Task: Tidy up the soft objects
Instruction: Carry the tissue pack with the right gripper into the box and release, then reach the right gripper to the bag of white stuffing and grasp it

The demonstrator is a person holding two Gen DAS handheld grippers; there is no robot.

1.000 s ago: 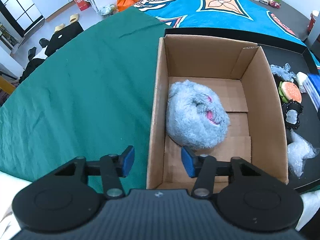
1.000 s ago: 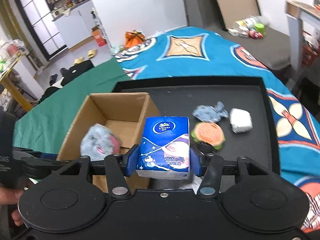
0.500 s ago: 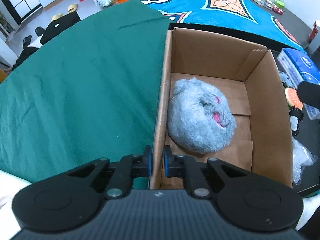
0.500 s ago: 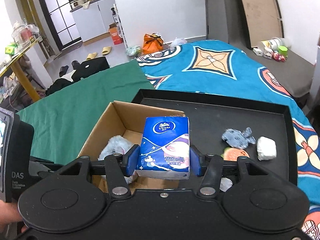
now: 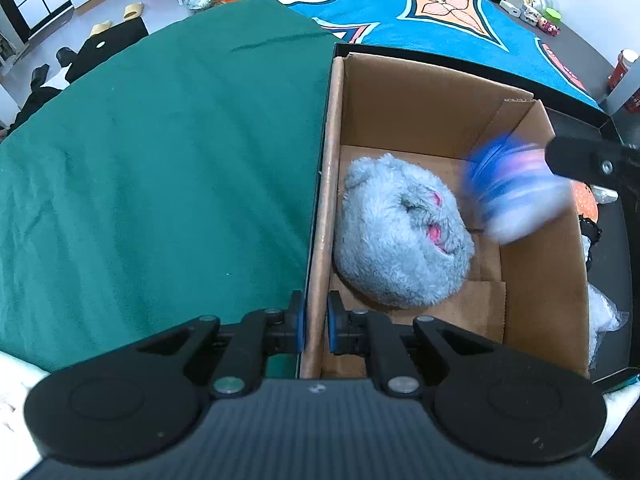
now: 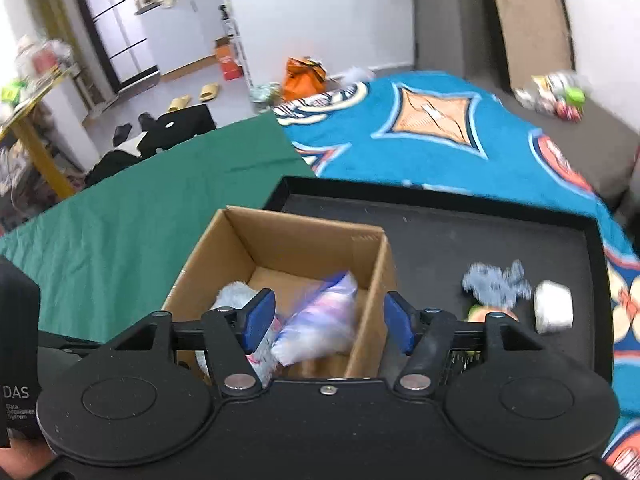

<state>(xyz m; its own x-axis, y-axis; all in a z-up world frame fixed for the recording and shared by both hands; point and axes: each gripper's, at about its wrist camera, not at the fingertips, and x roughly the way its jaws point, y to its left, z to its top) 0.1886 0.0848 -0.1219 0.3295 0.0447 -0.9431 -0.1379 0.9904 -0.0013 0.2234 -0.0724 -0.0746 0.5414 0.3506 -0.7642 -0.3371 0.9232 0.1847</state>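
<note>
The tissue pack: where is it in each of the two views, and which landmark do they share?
Left wrist: tissue pack, blurred, right of centre, above the box's right side, beside the grey plush toy.
Right wrist: tissue pack, blurred, low centre, between the open pads, over the box.
Shared landmark: cardboard box.

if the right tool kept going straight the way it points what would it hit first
Most likely the blurred tissue pack, dropping between the open right tool's pads into the cardboard box. Behind it lies the box floor beside the grey plush toy; depth is unclear.
</note>
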